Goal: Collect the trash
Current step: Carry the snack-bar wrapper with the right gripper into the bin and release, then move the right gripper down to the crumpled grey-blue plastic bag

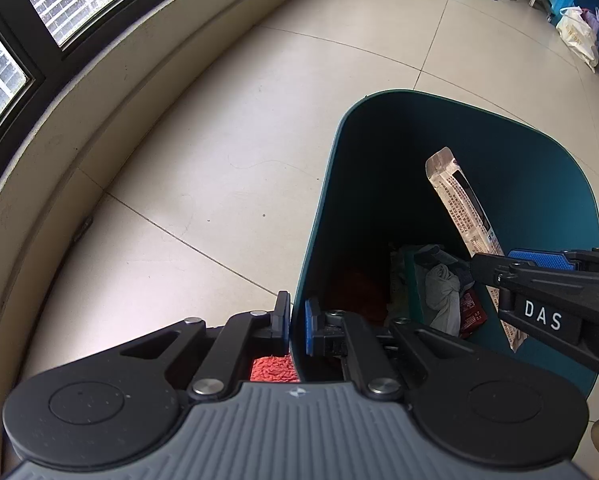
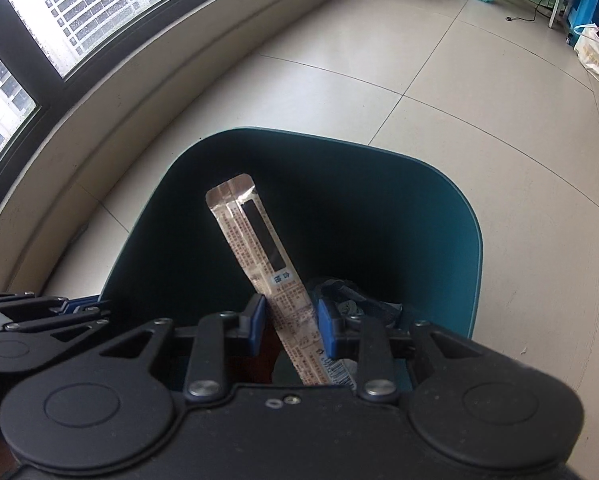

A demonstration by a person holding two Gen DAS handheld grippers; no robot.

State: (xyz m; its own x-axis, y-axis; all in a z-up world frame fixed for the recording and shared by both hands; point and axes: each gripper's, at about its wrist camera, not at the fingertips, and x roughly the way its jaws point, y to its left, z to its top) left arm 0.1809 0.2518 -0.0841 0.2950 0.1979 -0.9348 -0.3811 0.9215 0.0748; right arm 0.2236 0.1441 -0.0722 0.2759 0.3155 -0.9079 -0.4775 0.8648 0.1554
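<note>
The left tool (image 1: 297,326) is clamping the teal bin's rim (image 1: 299,280), steadying it on the floor. The right tool (image 2: 291,326) is gripping a long wrapper (image 2: 259,248) above the opening, positioned for release onto the trash inside (image 1: 443,292).

The mouth of the teal bin (image 2: 465,236) stands wide open, and its far half is clear air down to the heap of crumpled trash (image 1: 443,292) at the bottom. The near side is crowded: the left gripper (image 1: 297,326) is clamped on the near rim, and the right gripper (image 2: 291,320) hangs over the opening with a long wrapper (image 2: 259,248) slanting up between its fingers. Around the bin the tiled floor (image 1: 219,168) lies bare up to the curved sill (image 1: 99,92) under the window.
</note>
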